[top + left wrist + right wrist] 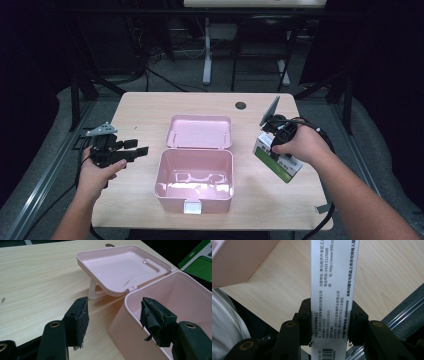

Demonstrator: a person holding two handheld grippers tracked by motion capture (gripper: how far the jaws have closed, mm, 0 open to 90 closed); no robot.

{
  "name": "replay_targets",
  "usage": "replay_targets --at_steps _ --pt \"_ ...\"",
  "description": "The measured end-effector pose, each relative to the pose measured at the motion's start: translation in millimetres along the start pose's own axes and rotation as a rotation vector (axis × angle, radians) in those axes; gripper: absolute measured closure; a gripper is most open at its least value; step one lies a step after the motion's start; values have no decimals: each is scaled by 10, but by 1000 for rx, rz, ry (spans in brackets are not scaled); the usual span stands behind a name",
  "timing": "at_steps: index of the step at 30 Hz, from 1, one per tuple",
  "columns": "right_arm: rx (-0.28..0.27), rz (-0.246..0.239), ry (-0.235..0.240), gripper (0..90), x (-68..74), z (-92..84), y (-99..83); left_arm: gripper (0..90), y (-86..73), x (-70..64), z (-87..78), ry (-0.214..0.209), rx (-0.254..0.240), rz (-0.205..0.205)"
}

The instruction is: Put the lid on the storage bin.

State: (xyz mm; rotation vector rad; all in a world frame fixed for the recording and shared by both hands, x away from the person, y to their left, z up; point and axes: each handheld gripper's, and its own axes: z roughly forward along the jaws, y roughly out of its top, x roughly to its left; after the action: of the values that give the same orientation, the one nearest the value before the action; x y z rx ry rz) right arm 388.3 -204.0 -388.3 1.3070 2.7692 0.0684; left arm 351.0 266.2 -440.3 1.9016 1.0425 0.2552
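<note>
A pink plastic box stands open at the table's middle, its lid folded back behind it. To the right of it, my right gripper is shut on a green and white carton and holds it off the table. In the right gripper view the carton's white printed side runs up between both pads. My left gripper hovers open at the left of the box; its pads stand wide apart beside the box wall, with nothing between them.
The wooden table has a round cable hole at the back. A desk frame and cables stand on the floor behind. A corner of the green carton appears past the box in the left gripper view.
</note>
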Motion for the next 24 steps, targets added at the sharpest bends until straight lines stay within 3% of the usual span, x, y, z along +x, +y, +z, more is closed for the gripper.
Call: replay_targets --at_steps 18,24 --pt "1 -46 -6 615 167 -211 108 393 -2 2 2 -3 -4 -1" --pt "0 -88 -17 615 237 -266 143 393 -3 7 4 -2 -2 -1"
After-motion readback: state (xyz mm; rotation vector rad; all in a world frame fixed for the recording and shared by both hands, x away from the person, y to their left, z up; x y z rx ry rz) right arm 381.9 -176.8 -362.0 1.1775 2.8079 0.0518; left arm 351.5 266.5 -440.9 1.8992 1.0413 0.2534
